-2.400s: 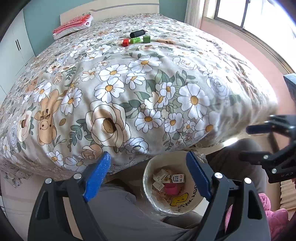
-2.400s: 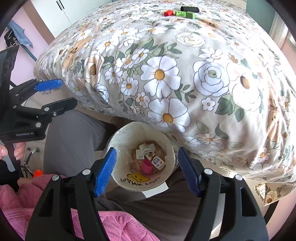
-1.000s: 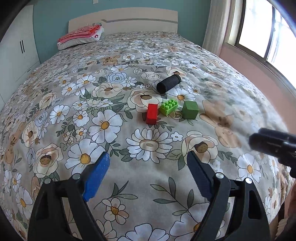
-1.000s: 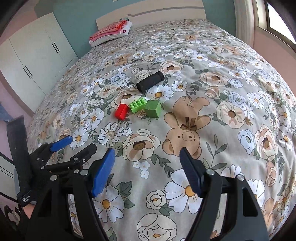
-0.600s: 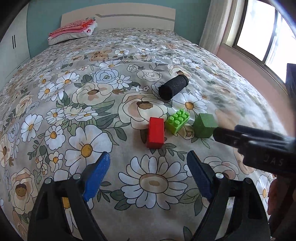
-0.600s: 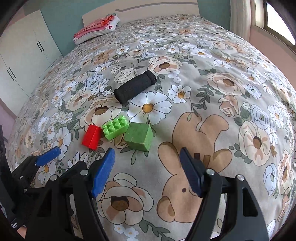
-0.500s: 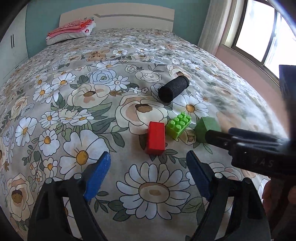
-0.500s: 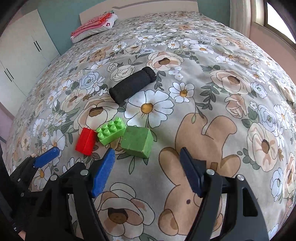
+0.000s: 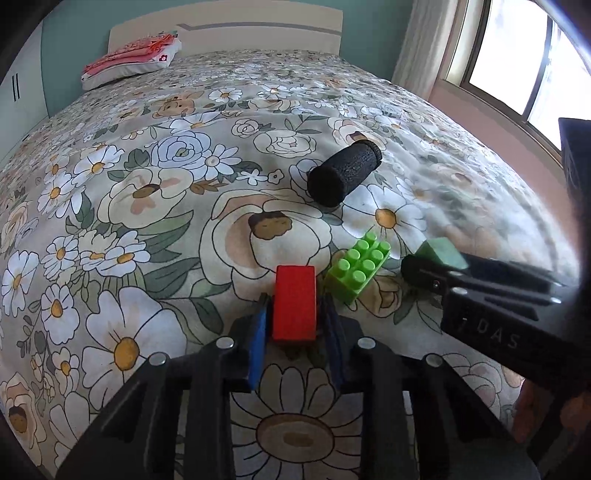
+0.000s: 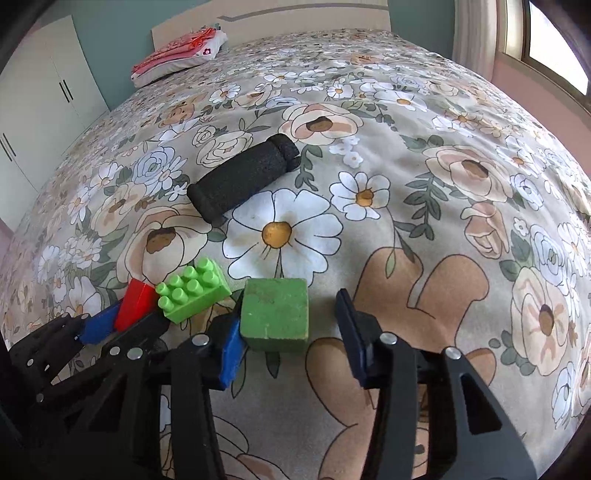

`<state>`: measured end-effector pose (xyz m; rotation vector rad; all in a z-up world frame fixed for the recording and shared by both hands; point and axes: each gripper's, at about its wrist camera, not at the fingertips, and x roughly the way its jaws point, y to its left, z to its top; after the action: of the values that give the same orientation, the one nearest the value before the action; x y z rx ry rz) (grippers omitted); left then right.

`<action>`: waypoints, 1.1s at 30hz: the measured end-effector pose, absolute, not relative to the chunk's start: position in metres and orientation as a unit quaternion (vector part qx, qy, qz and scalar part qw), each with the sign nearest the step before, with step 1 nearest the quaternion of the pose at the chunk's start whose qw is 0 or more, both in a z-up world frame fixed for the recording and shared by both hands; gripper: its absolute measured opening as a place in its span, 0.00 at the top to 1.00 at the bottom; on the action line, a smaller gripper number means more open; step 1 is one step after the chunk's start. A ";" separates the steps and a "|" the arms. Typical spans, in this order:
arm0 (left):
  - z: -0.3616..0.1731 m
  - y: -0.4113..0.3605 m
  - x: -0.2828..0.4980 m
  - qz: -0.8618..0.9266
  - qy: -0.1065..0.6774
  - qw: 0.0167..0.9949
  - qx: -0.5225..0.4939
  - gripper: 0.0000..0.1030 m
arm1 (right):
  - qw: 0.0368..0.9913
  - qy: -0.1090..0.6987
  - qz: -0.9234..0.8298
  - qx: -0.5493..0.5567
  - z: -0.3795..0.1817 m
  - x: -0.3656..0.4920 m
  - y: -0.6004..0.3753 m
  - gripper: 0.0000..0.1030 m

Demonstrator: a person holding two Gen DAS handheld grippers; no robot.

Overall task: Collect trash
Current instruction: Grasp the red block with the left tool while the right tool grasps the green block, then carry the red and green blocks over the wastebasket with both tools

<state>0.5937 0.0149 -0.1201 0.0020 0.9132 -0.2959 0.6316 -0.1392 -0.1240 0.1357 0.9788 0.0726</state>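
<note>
Your left gripper (image 9: 294, 325) is nearest in its own wrist view, pointing down at the bedspread (image 9: 147, 229). Its two blue pads (image 9: 256, 341) press on the long sides of the red block (image 9: 295, 302), so the fingers pinch that block with no gap on either side. The block lies flat on the quilt, its far end sticking out past the fingertips.

Your right gripper (image 10: 291, 332) sits just to the right of it. Its jaws are closing with the dark green cube (image 10: 275, 314) between them. The left pad (image 10: 231, 350) touches the cube's near left corner; the right pad (image 10: 351, 336) stands apart from the cube's right face, with bare quilt showing in the gap. So this cube is not yet gripped on both sides.

Between the two held-at pieces lies the lime studded brick (image 10: 192, 293), studs up, turned at an angle. In the right wrist view it rests against the red block on one side and is just beside the green cube on the other. Neither gripper touches it as far as you can tell.

Farther up the bed, well apart from the blocks, a black foam cylinder (image 10: 242, 182) lies on its side across a flower print. At the far end a red and white pillow (image 10: 181, 59) rests near the headboard (image 10: 303, 16).
</note>
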 end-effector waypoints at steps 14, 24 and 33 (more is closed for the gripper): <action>-0.103 0.026 0.576 -0.130 0.440 0.888 -0.032 0.78 | 0.884 0.461 0.053 0.060 -0.103 0.609 -0.150 0.70; -0.048 0.028 0.545 -0.114 0.410 0.904 -0.026 0.78 | 0.902 0.427 0.051 0.038 -0.048 0.575 -0.160 0.70; 0.020 0.025 0.497 -0.098 0.368 0.924 -0.015 0.78 | 0.923 0.380 0.052 0.024 0.021 0.521 -0.170 0.70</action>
<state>0.4971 0.0249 0.0199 -0.0316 0.7557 -0.2016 0.5205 -0.1704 0.0206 0.0493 0.7811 0.1069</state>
